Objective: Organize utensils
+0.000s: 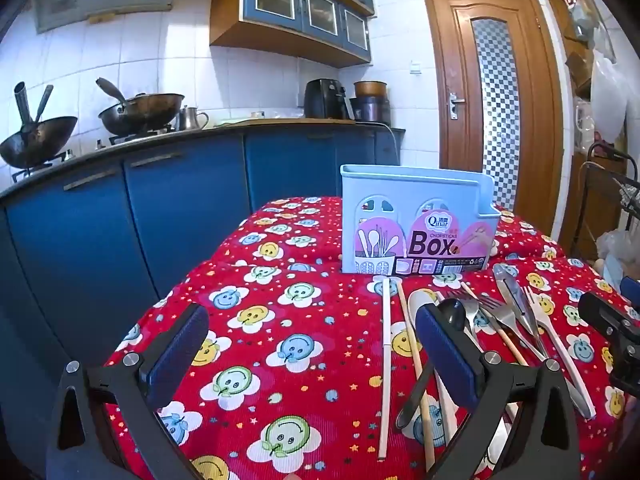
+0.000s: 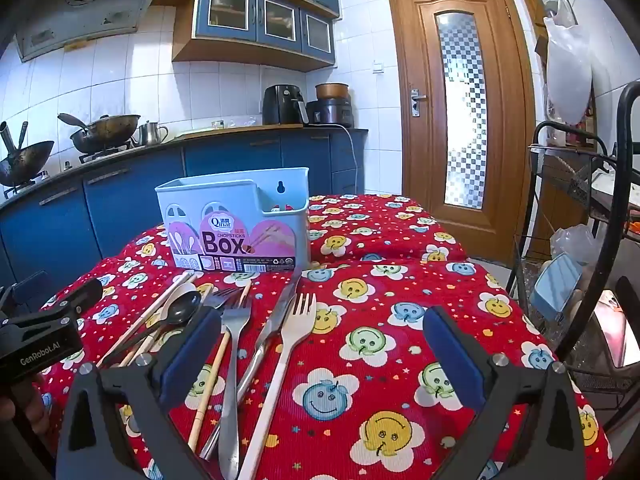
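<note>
Both grippers' jaws wide, empty. Right view alone shows the box's (image 2: 236, 220) keyhole; left view, a white chopstick (image 1: 385, 368) lying apart.

Each camera rides behind its own claw, looking forward and slightly downward, low and close over the bench (image 1: 280, 320). The left wrist view stands to the left, the right wrist view to the right. Both share the chopsticks box (image 1: 416, 220), the utensil row (image 2: 240, 328) and the kitchen door (image 2: 460, 100) beyond.

Two woks (image 1: 36, 140) on the stove, wooden door (image 2: 460, 108) beyond.
</note>
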A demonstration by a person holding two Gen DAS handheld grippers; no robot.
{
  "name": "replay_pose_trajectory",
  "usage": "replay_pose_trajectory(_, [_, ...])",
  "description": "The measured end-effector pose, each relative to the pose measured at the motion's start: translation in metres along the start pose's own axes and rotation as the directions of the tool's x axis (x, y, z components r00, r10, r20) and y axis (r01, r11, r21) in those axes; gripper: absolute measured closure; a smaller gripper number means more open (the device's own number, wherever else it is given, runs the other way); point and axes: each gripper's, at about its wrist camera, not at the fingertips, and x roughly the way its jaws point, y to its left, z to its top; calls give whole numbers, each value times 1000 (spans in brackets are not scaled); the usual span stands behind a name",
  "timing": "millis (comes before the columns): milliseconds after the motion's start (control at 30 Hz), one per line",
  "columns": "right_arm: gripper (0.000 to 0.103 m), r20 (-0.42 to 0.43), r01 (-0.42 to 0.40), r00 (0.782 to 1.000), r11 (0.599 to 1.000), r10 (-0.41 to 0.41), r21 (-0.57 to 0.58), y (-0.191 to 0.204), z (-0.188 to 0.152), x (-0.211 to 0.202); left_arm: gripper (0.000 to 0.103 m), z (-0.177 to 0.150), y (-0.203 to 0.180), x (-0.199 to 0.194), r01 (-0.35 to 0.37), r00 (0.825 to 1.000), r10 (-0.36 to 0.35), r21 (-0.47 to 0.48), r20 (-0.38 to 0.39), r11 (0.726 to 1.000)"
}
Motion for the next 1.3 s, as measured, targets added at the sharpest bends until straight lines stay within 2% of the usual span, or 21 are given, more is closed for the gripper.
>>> replay_pose_trajectory(1300, [0,1,1,1000,1000,-1,0,0,0,0,0,3,4,-6,-6,1000,6,3,18,1000])
